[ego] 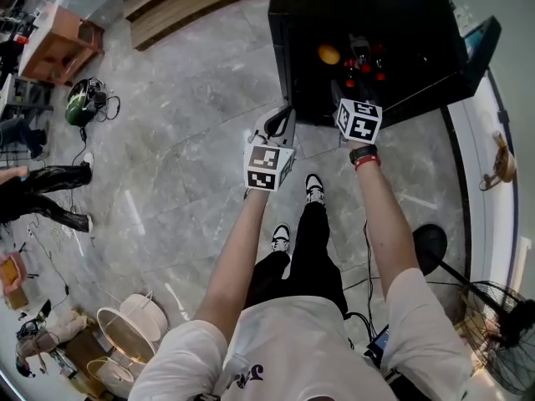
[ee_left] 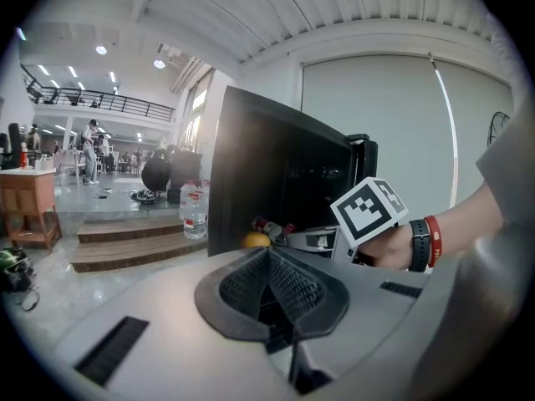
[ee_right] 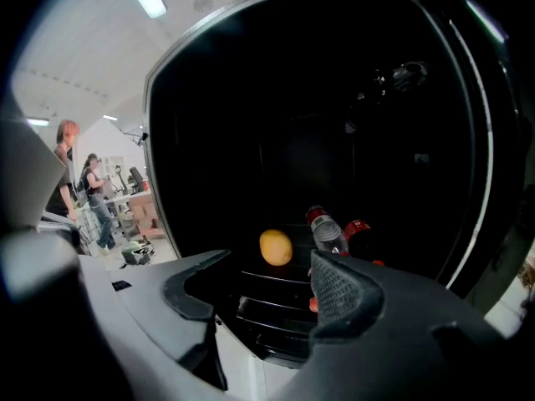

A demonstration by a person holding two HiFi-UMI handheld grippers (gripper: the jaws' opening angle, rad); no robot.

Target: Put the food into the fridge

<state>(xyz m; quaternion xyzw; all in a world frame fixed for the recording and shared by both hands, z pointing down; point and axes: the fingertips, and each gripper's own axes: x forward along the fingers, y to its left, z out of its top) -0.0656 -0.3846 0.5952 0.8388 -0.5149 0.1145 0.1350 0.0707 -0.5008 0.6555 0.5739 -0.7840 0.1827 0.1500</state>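
Note:
The black fridge (ego: 368, 7) stands open in front of me. On its wire shelf (ee_right: 280, 286) lies a round yellow food item (ee_right: 276, 246), also visible in the head view (ego: 328, 54) and the left gripper view (ee_left: 256, 240). Beside it are red-capped bottles (ee_right: 325, 227). My right gripper (ee_right: 267, 284) is at the fridge mouth, open, with nothing between its fingers; the yellow food sits beyond them. In the head view the right gripper (ego: 349, 98) is at the fridge's front edge. My left gripper (ee_left: 269, 257) is shut and empty, held to the left of the opening (ego: 280, 126).
The fridge door (ego: 483, 42) hangs open on the right. A water bottle (ee_left: 193, 211) stands on wooden steps (ee_left: 125, 241) left of the fridge. A standing person's legs (ego: 46, 192) and a green bag (ego: 81, 103) are at left; pails (ego: 125, 332) and a fan (ego: 501, 324) are behind me.

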